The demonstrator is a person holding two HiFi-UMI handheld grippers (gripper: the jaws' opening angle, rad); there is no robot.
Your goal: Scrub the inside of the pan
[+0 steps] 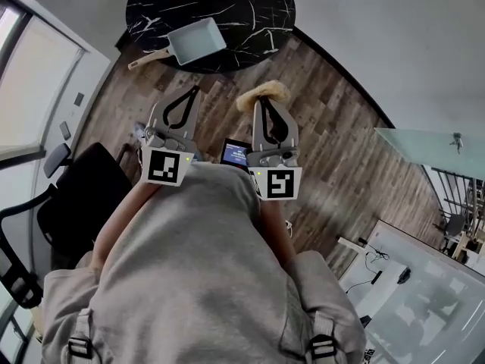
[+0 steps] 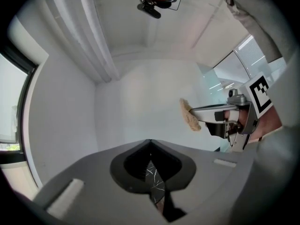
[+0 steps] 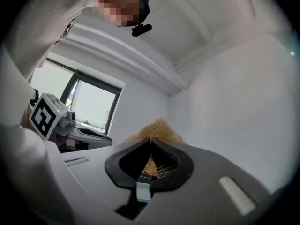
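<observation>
A pale square pan (image 1: 198,41) with a wooden handle (image 1: 148,58) sits on the round black marble table (image 1: 250,10), far ahead of both grippers. My right gripper (image 1: 261,101) is shut on a tan fibrous scrubber (image 1: 263,92), which bulges out past the jaw tips in the right gripper view (image 3: 157,128). My left gripper (image 1: 193,90) is shut with nothing in it; its jaws meet in the left gripper view (image 2: 150,142). Both grippers are held level over the wooden floor, short of the table. The left gripper view also shows the scrubber (image 2: 190,115) edge-on.
A black office chair (image 1: 76,196) stands at the left. A small dark screen (image 1: 233,152) lies on the floor between the grippers. A glass table (image 1: 424,146) and a white desk (image 1: 424,279) are at the right.
</observation>
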